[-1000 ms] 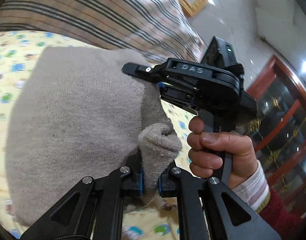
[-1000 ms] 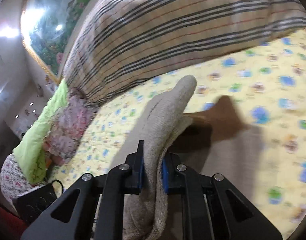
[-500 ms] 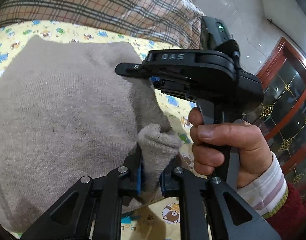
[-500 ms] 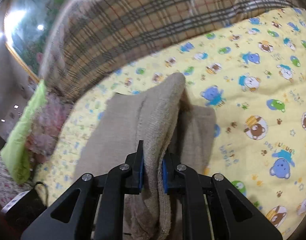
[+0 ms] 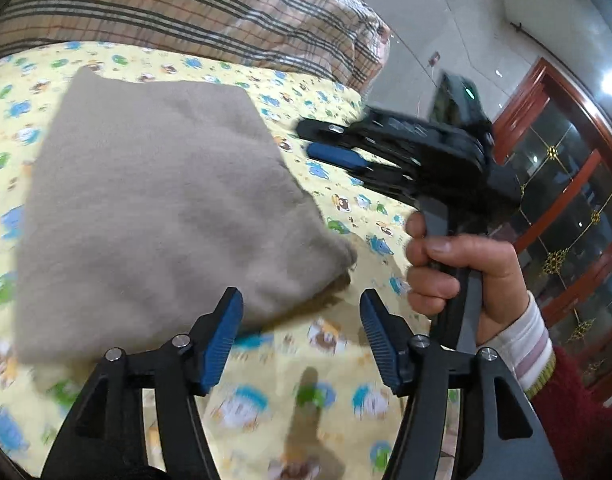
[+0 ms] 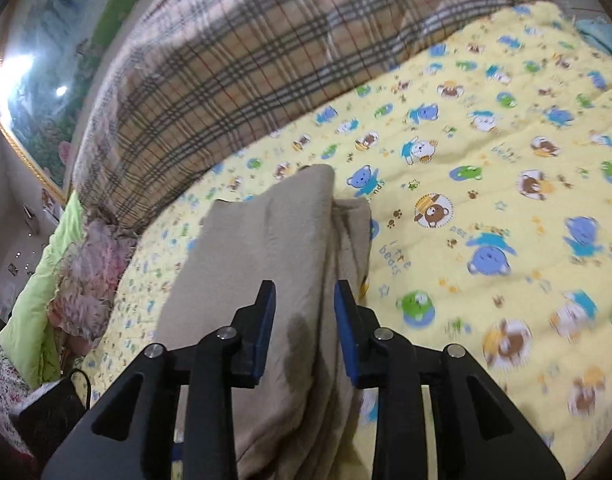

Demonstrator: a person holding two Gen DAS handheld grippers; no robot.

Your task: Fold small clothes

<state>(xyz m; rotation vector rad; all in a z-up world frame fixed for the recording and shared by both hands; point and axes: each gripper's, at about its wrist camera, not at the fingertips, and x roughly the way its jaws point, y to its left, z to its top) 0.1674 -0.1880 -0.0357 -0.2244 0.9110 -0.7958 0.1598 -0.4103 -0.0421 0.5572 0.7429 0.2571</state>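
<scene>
Beige knit garment [image 5: 154,208] lay folded on bear-print bed quilt [image 5: 326,360]. Left gripper [image 5: 300,334] jaws opening, nothing between. Right gripper [image 6: 304,330] jaws opening astride fold edge, releasing so fold settles.

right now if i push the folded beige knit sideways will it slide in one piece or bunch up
The knit probably bunches rather than slides whole: it looks soft, and its layers lie loose, not pinned. The quilted sheet looks grippy, so the bottom layer may drag. Lifted by one edge, it would likely droop and unfold.
</scene>
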